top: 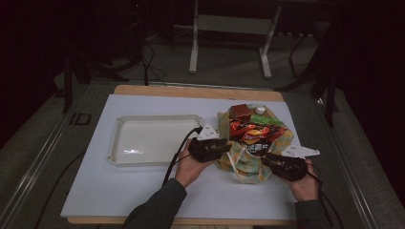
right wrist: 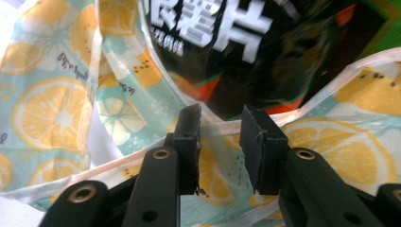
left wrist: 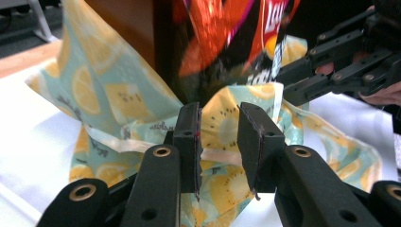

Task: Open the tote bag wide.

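The lemon-print bag lies at the table's right side, snacks inside, beside a bare white tray, with the left gripper and right gripper both parted narrowly around its hem, so unpacking looks barely begun

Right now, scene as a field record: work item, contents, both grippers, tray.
work item: lemon-print bag, mouth toward the grippers, on the white mat
contents: red chip packet, brown box, green packet, white cap
left gripper: jaws open, astride the bag's rim
right gripper: jaws open, astride the rim below the chip packet
tray: white, left of the bag, nothing in it
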### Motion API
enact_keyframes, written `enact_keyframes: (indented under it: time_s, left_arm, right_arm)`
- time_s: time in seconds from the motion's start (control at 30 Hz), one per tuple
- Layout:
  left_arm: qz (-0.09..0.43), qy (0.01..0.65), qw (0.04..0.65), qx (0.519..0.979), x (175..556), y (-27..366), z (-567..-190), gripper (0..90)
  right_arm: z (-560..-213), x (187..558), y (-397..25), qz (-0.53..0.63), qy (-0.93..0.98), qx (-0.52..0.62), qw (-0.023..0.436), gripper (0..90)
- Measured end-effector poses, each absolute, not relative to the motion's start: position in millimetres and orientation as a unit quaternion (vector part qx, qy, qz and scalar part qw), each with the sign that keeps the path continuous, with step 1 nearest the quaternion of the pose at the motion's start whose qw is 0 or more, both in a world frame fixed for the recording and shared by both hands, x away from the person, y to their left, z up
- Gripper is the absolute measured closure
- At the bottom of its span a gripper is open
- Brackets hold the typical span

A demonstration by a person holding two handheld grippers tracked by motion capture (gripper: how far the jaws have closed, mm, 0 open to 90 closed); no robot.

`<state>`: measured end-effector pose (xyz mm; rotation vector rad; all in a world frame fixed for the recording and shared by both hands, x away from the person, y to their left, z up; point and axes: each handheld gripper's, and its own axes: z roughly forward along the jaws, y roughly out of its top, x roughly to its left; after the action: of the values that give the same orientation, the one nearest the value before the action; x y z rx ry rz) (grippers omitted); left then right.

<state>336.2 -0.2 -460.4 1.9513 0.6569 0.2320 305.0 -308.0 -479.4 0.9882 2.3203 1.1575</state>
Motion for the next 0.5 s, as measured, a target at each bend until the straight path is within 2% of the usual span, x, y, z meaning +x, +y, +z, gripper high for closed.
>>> enact_keyframes:
  time_s: [0.27, 0.5]
  left_arm:
    - [0.095, 0.282, 0.479, 0.826, 340, -6, -479, 69.4]
    - [0.094, 0.289, 0.459, 0.835, 341, -5, -494, 69.4]
  right_arm:
    - [-489, 304, -303, 0.396, 0.84, 0.329, 0.171, 62.9]
    - [-506, 307, -303, 0.378, 0.852, 0.326, 0.161, 62.2]
